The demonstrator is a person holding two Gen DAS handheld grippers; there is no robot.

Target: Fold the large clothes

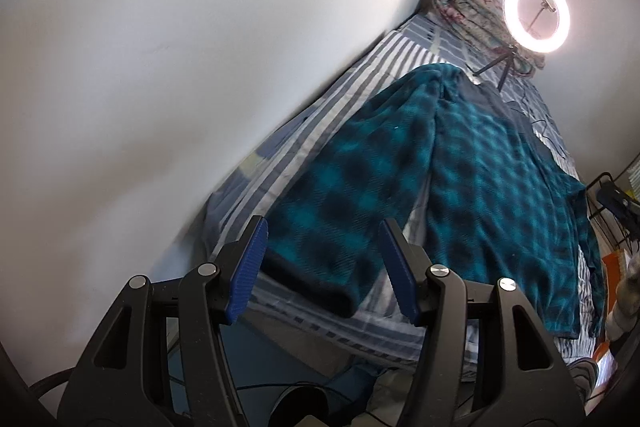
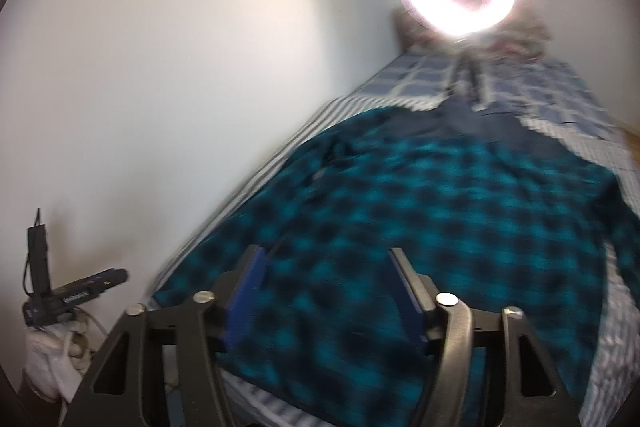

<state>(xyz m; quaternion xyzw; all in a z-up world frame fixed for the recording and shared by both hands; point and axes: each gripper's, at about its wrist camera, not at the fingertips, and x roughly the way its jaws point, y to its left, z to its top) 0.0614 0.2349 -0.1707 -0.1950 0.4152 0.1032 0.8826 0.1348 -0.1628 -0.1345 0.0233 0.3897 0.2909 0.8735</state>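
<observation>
A teal-and-black plaid fleece shirt (image 1: 492, 187) lies spread on the striped bed (image 1: 316, 131) along the white wall (image 1: 160, 67), filling the centre and lower right of both views. The left gripper (image 1: 322, 267) hangs partly open over its sleeve cuff, holding nothing. The right gripper (image 2: 324, 291), also partly open and empty, hangs above the shirt's body. A lit ring light (image 1: 536, 19) stands at upper right.

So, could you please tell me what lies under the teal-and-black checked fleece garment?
The teal-and-black checked fleece garment lies on a blue-and-white striped bedsheet; whatever is beneath its middle is covered.
</observation>
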